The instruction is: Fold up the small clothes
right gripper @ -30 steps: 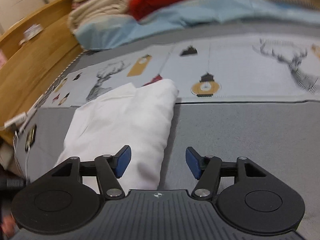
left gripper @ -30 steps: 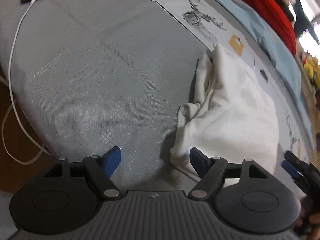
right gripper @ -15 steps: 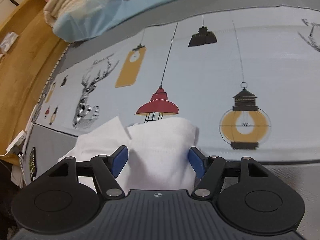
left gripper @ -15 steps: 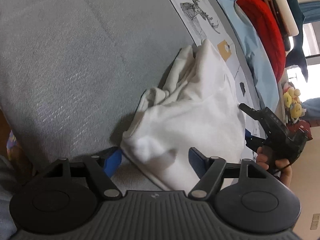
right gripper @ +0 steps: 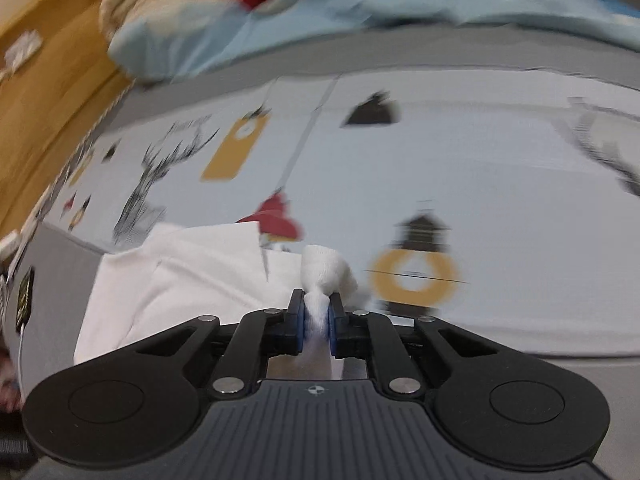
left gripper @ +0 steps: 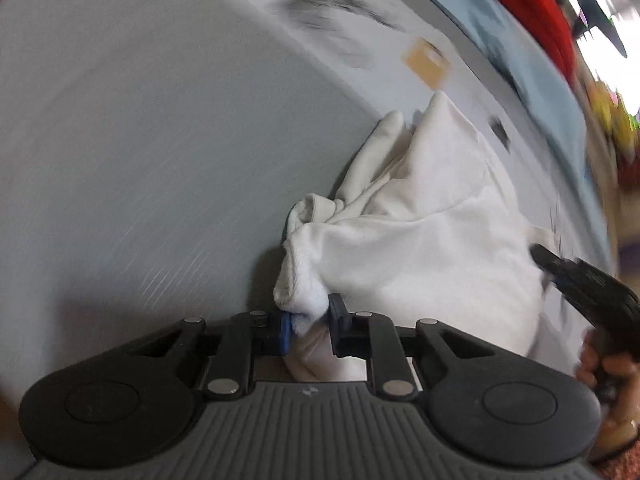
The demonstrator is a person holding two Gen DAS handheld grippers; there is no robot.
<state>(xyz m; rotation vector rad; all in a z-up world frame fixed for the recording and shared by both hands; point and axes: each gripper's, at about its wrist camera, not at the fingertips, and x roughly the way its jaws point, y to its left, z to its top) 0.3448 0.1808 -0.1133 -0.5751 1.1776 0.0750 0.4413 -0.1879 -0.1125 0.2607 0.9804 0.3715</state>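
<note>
Left gripper (left gripper: 309,325), right gripper (right gripper: 317,322): black linkages, blue pads, silver pivot screws, ribbed grey bases.

White garment (left gripper: 420,248), rumpled, loosely bunched on grey bed cover, two corners pinched up

Both views are pretty smeared with motion blur, worst toward the top and sides, so the printed bedsheet (right gripper: 480,168) patterns streak out and only the black gripper bodies along the bottom stay crisp. Lighting is soft, even indoor light with no hard glare, except a blown-out bright patch at the top right corner of the left wrist view that looks like a window (left gripper: 600,36), and the white cloth (left gripper: 432,240) throws a soft dark shadow onto the grey bed cover (left gripper: 140,160) at its left. Usual fisheye bending too, the flat bed curves like a dome and the edges get stretched.
</note>
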